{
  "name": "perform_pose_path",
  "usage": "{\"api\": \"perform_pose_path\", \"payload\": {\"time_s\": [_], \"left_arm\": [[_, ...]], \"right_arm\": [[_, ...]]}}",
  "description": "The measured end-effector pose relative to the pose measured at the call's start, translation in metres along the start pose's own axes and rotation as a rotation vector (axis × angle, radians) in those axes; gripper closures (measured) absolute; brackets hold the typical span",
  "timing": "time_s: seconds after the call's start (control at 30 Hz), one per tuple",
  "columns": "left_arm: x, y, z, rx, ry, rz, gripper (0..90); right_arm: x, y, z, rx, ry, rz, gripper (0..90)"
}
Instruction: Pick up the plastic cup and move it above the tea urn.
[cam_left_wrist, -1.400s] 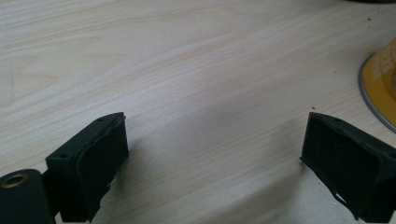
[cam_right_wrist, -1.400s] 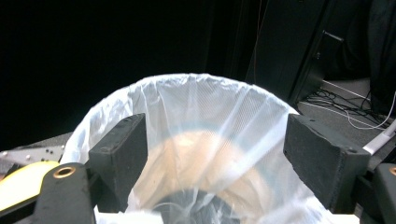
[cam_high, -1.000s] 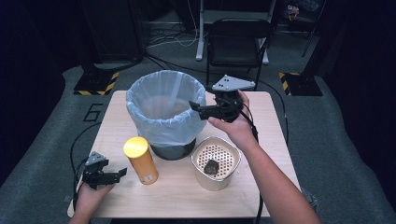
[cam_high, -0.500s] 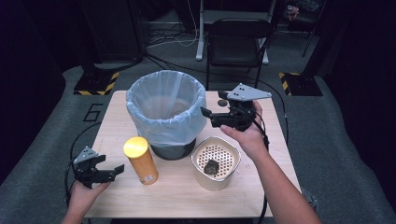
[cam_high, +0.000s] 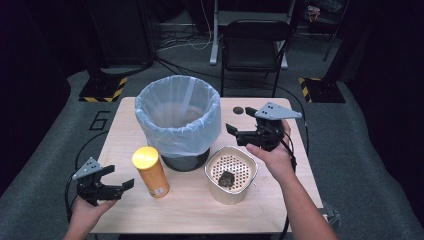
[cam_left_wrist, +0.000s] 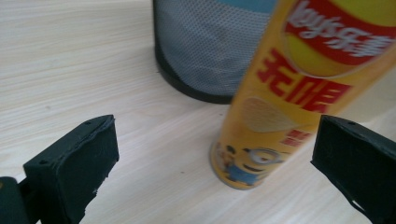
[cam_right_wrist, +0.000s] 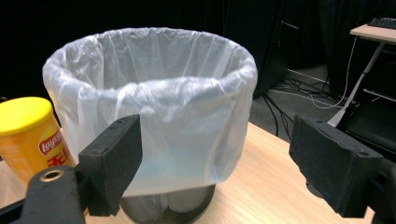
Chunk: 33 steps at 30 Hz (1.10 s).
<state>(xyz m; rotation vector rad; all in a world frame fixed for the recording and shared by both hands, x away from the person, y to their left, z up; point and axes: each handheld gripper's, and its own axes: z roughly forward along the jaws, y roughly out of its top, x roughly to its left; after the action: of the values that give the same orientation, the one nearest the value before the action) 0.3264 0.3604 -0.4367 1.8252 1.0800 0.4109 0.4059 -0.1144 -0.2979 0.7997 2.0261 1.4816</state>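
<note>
Two open grippers and nothing held in either, so I take the work in hand to be the yellow crisp can (cam_high: 150, 171), which stands upright on the table (cam_high: 280, 200) at near left, just beside the black mesh base of the bin (cam_high: 178, 120) with its pale plastic liner. I judge the can light and stiff but easy to dent, being thin card, with a smooth glossy wrap that could slip; being tall and narrow it may topple if nudged high, so I would take it square across the middle of its body, below the lid, with a modest squeeze. My left gripper (cam_high: 107, 184) sits low at the near left corner, level with the table, jaws spread wide and aimed rightward at the can's lower half, a short gap away. My right gripper (cam_high: 240, 134) hovers higher at the far right, jaws wide apart, pointing left at the bin wall, above the far rim of the perforated metal basket (cam_high: 246, 192) that holds a dark lump (cam_high: 227, 178)
</note>
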Motion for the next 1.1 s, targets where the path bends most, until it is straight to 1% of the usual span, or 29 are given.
{"api": "perform_pose_path", "payload": {"time_s": [0.03, 0.1, 0.13, 0.2, 0.23, 0.27, 0.3, 0.33, 0.37, 0.43, 0.47, 0.5, 0.53, 0.57, 0.6, 0.63, 0.7, 0.73, 0.77, 0.8, 0.83, 0.87, 0.97, 1.03, 1.07, 1.1], "left_arm": [[-0.002, 0.001, -0.002, 0.022, -0.013, 0.020, 0.1], [-0.007, 0.001, -0.003, 0.023, -0.030, 0.044, 0.1], [-0.010, 0.001, -0.003, 0.023, -0.036, 0.036, 0.1], [-0.016, 0.001, -0.002, 0.022, -0.051, 0.036, 0.1], [-0.018, 0.001, -0.001, 0.015, -0.053, 0.042, 0.1], [-0.021, 0.001, 0.000, 0.019, -0.064, 0.045, 0.1], [-0.024, 0.001, 0.001, 0.015, -0.071, 0.055, 0.2], [-0.027, 0.001, 0.003, 0.014, -0.080, 0.056, 0.4], [-0.030, 0.002, 0.004, 0.019, -0.088, 0.065, 0.5], [-0.034, 0.002, 0.010, 0.017, -0.096, 0.095, 0.5], [-0.035, 0.002, 0.011, 0.026, -0.106, 0.095, 0.5], [-0.036, 0.002, 0.014, 0.027, -0.107, 0.111, 0.5], [-0.037, 0.002, 0.017, 0.027, -0.109, 0.098, 0.5], [-0.037, 0.002, 0.020, 0.035, -0.112, 0.102, 0.5], [-0.037, 0.001, 0.024, 0.029, -0.114, 0.101, 0.5], [-0.037, 0.001, 0.027, 0.040, -0.118, 0.096, 0.6], [-0.036, 0.002, 0.033, 0.050, -0.114, 0.104, 1.1], [-0.036, 0.001, 0.035, 0.054, -0.117, 0.086, 2.0], [-0.034, 0.002, 0.038, 0.057, -0.116, 0.101, 2.1], [-0.036, 0.002, 0.040, 0.052, -0.111, 0.072, 2.5], [-0.035, 0.002, 0.043, 0.051, -0.112, 0.080, 2.6], [-0.035, 0.003, 0.045, 0.055, -0.120, 0.079, 2.8], [-0.035, 0.003, 0.053, 0.055, -0.117, 0.093, 3.0], [-0.035, 0.002, 0.057, 0.052, -0.107, 0.099, 3.1], [-0.036, 0.001, 0.059, 0.050, -0.109, 0.087, 3.1], [-0.035, 0.000, 0.061, 0.049, -0.094, 0.109, 3.2]], "right_arm": [[-0.001, -0.003, -0.001, 0.002, 0.000, 0.006, 16.8], [-0.003, -0.007, -0.002, 0.010, -0.007, 0.004, 16.4], [-0.003, -0.009, -0.003, 0.010, -0.010, 0.018, 16.3], [-0.004, -0.014, -0.006, 0.011, -0.011, 0.025, 16.4], [-0.005, -0.016, -0.007, 0.013, -0.011, 0.027, 16.4], [-0.005, -0.017, -0.008, 0.014, -0.013, 0.034, 16.4], [-0.006, -0.019, -0.009, 0.014, -0.018, 0.035, 16.4], [-0.006, -0.021, -0.011, 0.015, -0.022, 0.034, 16.4], [-0.006, -0.023, -0.012, 0.018, -0.025, 0.035, 16.4], [-0.006, -0.026, -0.015, 0.020, -0.027, 0.038, 16.4], [-0.006, -0.029, -0.016, 0.019, -0.025, 0.039, 16.4], [-0.005, -0.030, -0.017, 0.016, -0.028, 0.041, 16.4], [-0.005, -0.032, -0.018, 0.013, -0.029, 0.046, 16.4], [-0.005, -0.034, -0.019, 0.014, -0.028, 0.045, 16.4], [-0.004, -0.036, -0.020, 0.012, -0.032, 0.048, 16.4], [-0.005, -0.037, -0.020, 0.013, -0.032, 0.043, 16.4], [-0.004, -0.040, -0.022, 0.011, -0.039, 0.052, 16.4], [-0.004, -0.042, -0.023, 0.008, -0.041, 0.060, 16.3], [-0.005, -0.044, -0.023, 0.006, -0.040, 0.050, 16.3], [-0.005, -0.045, -0.023, 0.004, -0.046, 0.056, 16.3], [-0.005, -0.046, -0.024, 0.007, -0.049, 0.063, 16.3], [-0.006, -0.048, -0.024, 0.006, -0.051, 0.064, 16.2], [-0.007, -0.053, -0.026, 0.009, -0.049, 0.080, 16.1], [-0.008, -0.056, -0.026, 0.008, -0.049, 0.082, 16.1], [-0.008, -0.058, -0.026, 0.009, -0.049, 0.091, 16.1], [-0.009, -0.060, -0.027, 0.007, -0.051, 0.093, 16.1]]}}
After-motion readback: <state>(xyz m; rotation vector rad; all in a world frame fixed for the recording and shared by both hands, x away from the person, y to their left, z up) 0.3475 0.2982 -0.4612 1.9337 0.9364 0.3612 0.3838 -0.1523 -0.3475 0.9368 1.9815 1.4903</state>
